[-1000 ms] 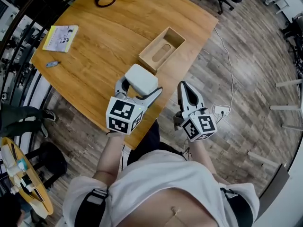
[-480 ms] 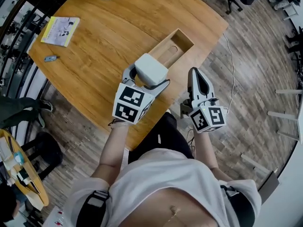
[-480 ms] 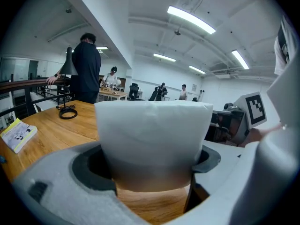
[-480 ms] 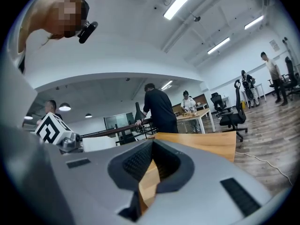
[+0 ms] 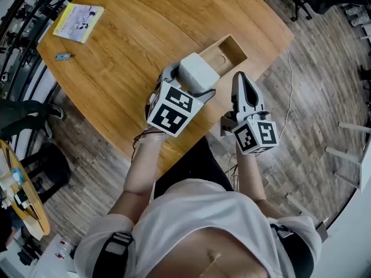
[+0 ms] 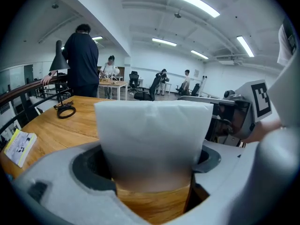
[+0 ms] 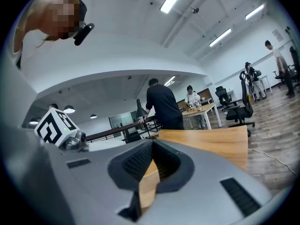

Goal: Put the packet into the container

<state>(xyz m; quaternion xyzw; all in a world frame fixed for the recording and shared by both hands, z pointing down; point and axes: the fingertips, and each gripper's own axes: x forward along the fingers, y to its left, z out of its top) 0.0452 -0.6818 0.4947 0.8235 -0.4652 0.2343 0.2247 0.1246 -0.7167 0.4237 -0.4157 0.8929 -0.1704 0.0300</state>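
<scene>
A: Where is the job at right now?

B: The carry, I'd say. The left tongs point(image 5: 194, 81) are clamped on the white packet point(image 5: 199, 72), one jaw on each side, and the packet is held over the wooden surface point(image 5: 133, 45), right at the near end of the container point(image 5: 225, 52). From the head view it overlaps that near end. It is not inside yet.

A: And the other hand?

B: The right tongs point(image 5: 242, 81) are closed with nothing between the jaws. They hang just beside the container, off the edge of the surface.

A: Which way does the packet point?

B: It sticks out past the jaw tips, so its free end faces forward, toward the container. From above it looks close to square, so I can't call its long axis with any confidence. The container is plainly oblong, and its length runs away from the person, roughly in line with the left tongs.

A: So what comes next?

B: Probably a short push forward until the packet is over the open middle, then down, then let go. The fit looks snug, so the packet's sides should line up with the walls first.
</scene>
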